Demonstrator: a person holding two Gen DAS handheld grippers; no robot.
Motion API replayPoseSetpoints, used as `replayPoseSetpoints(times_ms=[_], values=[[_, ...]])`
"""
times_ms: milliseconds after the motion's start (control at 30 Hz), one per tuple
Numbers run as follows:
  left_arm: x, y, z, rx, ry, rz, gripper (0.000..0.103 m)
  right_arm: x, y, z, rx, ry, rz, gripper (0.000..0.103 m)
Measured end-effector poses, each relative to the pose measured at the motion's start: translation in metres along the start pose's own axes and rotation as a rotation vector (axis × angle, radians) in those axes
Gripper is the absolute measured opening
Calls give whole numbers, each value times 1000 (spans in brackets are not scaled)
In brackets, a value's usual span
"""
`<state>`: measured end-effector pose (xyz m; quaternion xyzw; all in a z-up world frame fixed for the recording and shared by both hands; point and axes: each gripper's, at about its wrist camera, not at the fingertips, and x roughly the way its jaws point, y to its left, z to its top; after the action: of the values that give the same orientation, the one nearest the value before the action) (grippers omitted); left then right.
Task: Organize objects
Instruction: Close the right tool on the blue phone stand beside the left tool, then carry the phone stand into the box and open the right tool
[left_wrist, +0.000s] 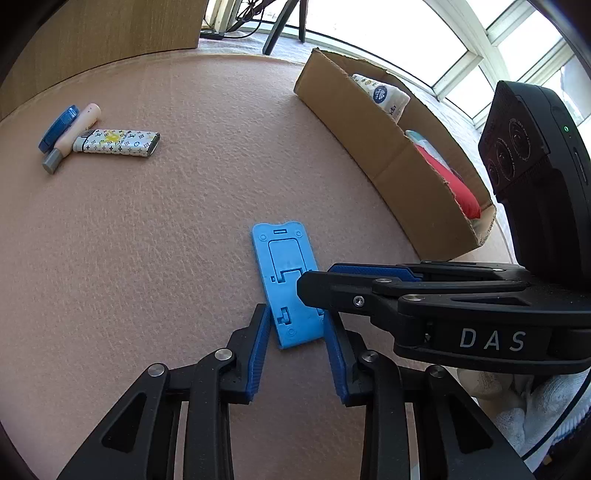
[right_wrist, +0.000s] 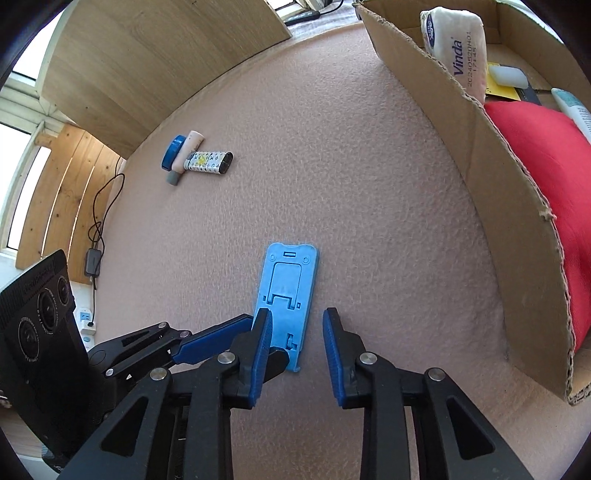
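Left claw (left_wrist: 297, 325): jaws wide, straddling the near end of the blue stand (left_wrist: 286, 280); contact unclear.
Right claw (right_wrist: 293, 332): jaws wide, over the stand's (right_wrist: 290, 295) near end, empty.
Stand: flat on the pink mat (left_wrist: 166, 229), mid-mat, near the box (left_wrist: 388, 162).
Left view only: a gloved hand (left_wrist: 535, 406).
Right view only: a wall socket (right_wrist: 85, 317).

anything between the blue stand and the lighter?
Nothing: bare mat between the stand and the lighter, clearest in the right wrist view.

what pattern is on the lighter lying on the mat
White with a dark monogram print and a yellow patch, on the lighter; clearest in the left wrist view.
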<state>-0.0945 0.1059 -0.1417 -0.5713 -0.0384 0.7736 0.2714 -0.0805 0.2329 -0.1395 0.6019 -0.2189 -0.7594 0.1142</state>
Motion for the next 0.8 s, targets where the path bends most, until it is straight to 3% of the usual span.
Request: replayPoseSetpoints(times_ms=[333,600,800], values=[[-8,-8,0,-1,-28,11,30,-3,11,0,-54,-7,-29,23],[-29,-32,13,30,-84,-2,31,-37,12,3,-60,-92,-22,23],[-35,-74,48,83,-132,-26,31,-77,4,8,-54,-180,-33,23]])
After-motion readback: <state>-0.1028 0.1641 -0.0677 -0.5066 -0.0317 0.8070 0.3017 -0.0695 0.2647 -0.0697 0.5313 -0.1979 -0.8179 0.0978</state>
